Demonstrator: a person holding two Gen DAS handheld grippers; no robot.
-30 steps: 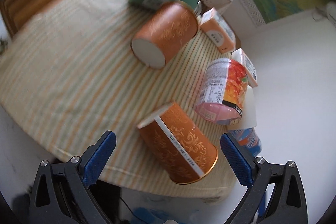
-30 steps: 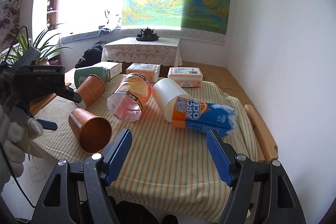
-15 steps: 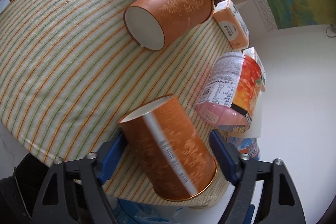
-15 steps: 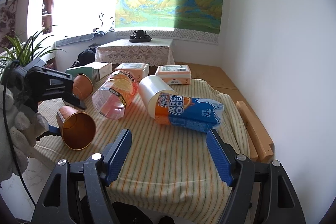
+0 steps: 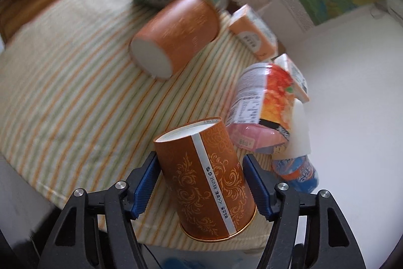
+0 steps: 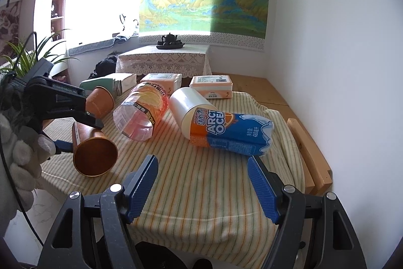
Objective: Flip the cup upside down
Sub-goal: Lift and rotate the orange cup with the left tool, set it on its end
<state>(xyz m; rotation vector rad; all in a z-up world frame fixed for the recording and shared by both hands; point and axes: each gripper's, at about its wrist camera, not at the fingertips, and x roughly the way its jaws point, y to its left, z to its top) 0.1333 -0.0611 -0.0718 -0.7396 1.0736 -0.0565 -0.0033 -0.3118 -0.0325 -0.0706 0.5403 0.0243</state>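
My left gripper (image 5: 200, 165) is shut on an orange patterned paper cup (image 5: 204, 180), its blue pads on both sides. The cup is tilted, base pointing away, gold-rimmed mouth toward the camera. In the right wrist view the same cup (image 6: 94, 154) is held at the table's left edge by the left gripper (image 6: 75, 129), mouth facing the camera. A second orange cup (image 5: 176, 34) lies on its side further back, also seen in the right wrist view (image 6: 99, 101). My right gripper (image 6: 201, 180) is open and empty above the table's near edge.
On the striped tablecloth (image 6: 196, 183) lie a pink-orange plastic bottle (image 6: 141, 112), a blue-orange Arctic Ocean bottle (image 6: 226, 127), a green flask (image 6: 103, 85) and orange boxes (image 6: 211, 83). A wooden bench edge (image 6: 307, 143) runs on the right, by the white wall.
My left gripper closed around the near orange cup and took hold of it; the cup is now lifted and tilted between the pads. The right gripper stayed open and drew slightly closer to the table.
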